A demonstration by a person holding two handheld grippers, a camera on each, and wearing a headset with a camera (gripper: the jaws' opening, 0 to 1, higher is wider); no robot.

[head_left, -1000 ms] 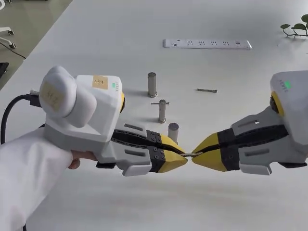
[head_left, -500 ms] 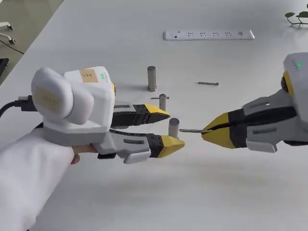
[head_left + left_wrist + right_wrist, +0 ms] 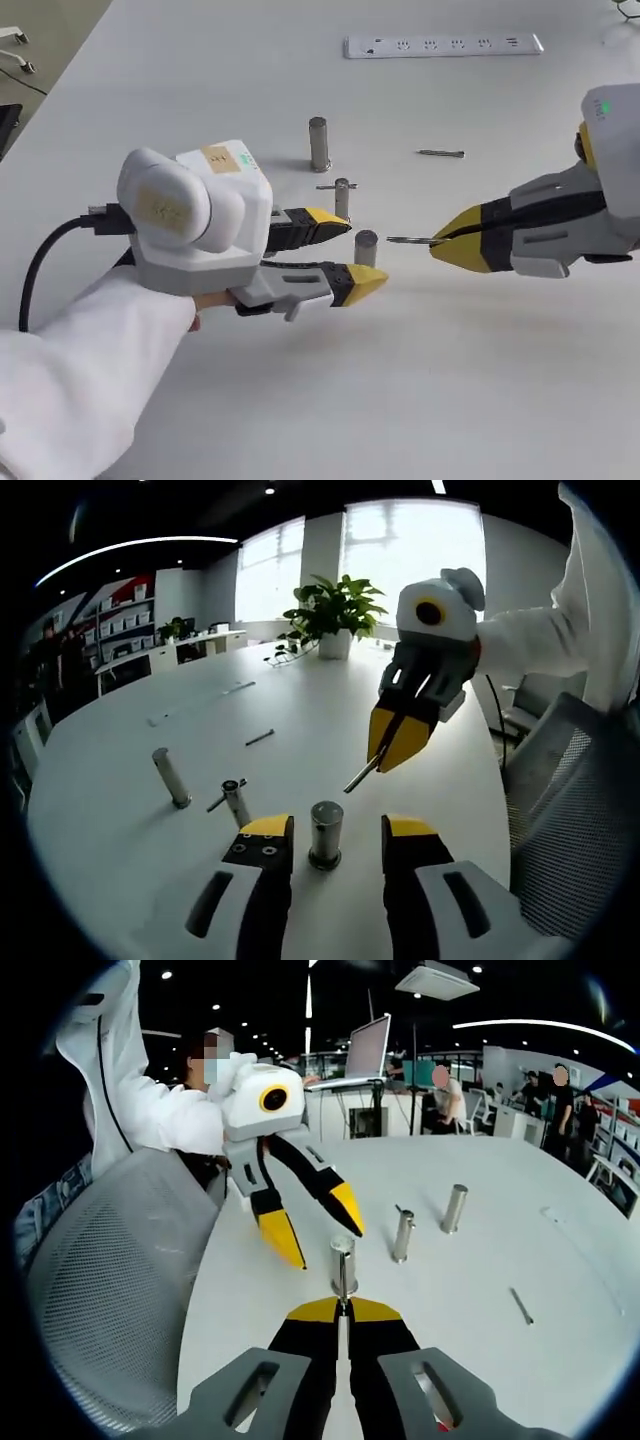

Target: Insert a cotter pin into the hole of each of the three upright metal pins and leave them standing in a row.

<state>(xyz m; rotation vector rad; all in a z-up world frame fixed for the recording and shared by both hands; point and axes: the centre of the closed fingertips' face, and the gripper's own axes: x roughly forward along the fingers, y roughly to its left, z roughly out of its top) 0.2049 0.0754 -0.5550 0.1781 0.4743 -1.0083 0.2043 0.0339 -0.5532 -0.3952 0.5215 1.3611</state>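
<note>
Steel pin (image 3: 325, 832) seemingly between spread left fingers (image 3: 266, 830)

Open-plan office: long white table (image 3: 120, 740), potted plant (image 3: 335, 610), mesh chair (image 3: 110, 1260), monitor (image 3: 367, 1048).

I can read no words or numbers anywhere. The tan sticker (image 3: 222, 158) on top of my left gripper (image 3: 362, 250) carries marks too small to make out.

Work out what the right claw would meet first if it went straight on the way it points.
Probably the nearest metal pin: the cotter pin held in the right claw aims at it, dead ahead.
</note>
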